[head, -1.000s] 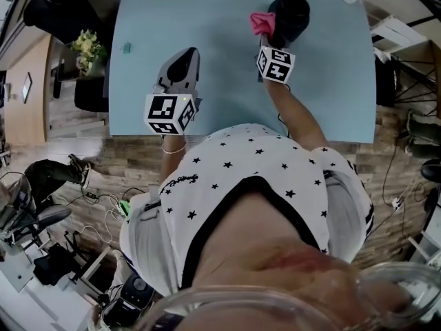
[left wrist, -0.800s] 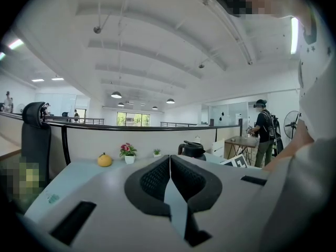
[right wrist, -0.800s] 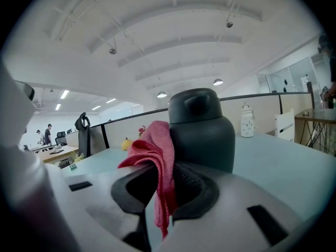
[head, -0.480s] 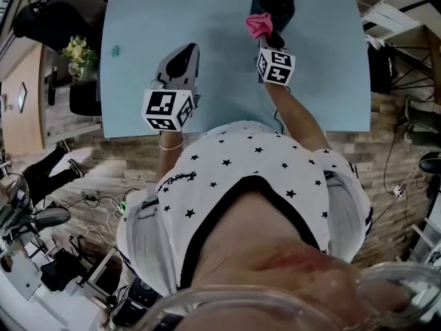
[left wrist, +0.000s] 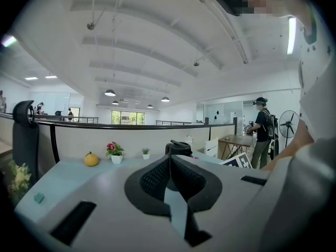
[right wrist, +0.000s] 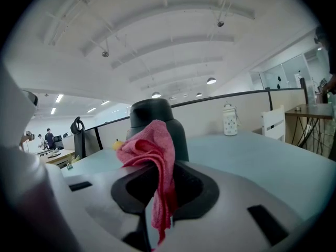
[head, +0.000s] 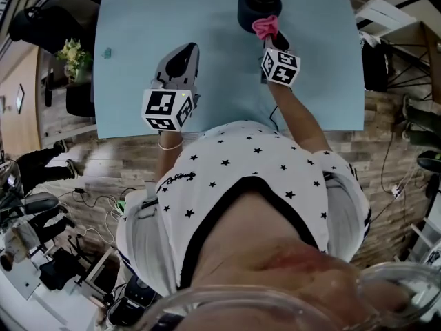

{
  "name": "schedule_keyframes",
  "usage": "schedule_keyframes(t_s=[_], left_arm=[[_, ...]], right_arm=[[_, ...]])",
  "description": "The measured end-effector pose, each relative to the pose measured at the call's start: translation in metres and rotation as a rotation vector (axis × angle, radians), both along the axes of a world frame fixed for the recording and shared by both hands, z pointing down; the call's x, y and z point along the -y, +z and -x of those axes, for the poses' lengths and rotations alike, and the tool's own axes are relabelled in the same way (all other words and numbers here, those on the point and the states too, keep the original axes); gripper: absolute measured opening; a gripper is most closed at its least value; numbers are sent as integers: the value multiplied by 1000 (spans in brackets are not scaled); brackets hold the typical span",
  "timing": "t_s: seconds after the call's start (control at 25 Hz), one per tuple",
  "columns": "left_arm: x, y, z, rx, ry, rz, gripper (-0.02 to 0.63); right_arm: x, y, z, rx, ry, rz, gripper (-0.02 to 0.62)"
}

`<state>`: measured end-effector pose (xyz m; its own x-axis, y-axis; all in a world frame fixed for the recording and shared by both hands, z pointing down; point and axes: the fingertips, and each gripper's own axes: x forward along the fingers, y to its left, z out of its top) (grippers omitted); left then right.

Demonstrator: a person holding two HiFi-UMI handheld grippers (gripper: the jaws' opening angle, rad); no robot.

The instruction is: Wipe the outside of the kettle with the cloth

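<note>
In the head view the upright kettle [head: 259, 5] stands on the bench [head: 138, 88] just beyond my right hand-held gripper [head: 269, 38], whose own view shows it clenched on the pink cloth [right wrist: 151, 151] with the kettle dead ahead, while the left hand-held gripper [left wrist: 169, 159] view shows jaws closed on nothing and the kettle farther off.

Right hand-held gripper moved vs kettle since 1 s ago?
Yes. The right hand-held gripper, with the cloth, has shifted rightward across the kettle: from its left flank to its near-right side.
</note>
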<state>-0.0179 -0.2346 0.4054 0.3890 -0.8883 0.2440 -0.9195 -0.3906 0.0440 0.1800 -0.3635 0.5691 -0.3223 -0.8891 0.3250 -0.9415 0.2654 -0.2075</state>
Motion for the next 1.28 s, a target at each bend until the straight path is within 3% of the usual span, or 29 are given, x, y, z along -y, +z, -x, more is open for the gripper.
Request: schedule_keyframes(t_s=[0.36, 0.64, 0.96, 1.12, 1.28], left_arm=[[-8, 7, -16, 1, -87, 11, 29], [-22, 9, -27, 5, -187, 11, 29], [-36, 14, -34, -1, -200, 38, 29], [-35, 10, -19, 4, -184, 30, 29], [-27, 3, -12, 18, -153, 17, 29]], right_arm=[[25, 6, -40, 30, 9, 19, 71], [44, 10, -51, 49, -46, 29, 71], [37, 10, -57, 113, -36, 53, 71], [12, 2, -46, 144, -37, 53, 71], [-28, -16, -1, 131, -175, 16, 71]])
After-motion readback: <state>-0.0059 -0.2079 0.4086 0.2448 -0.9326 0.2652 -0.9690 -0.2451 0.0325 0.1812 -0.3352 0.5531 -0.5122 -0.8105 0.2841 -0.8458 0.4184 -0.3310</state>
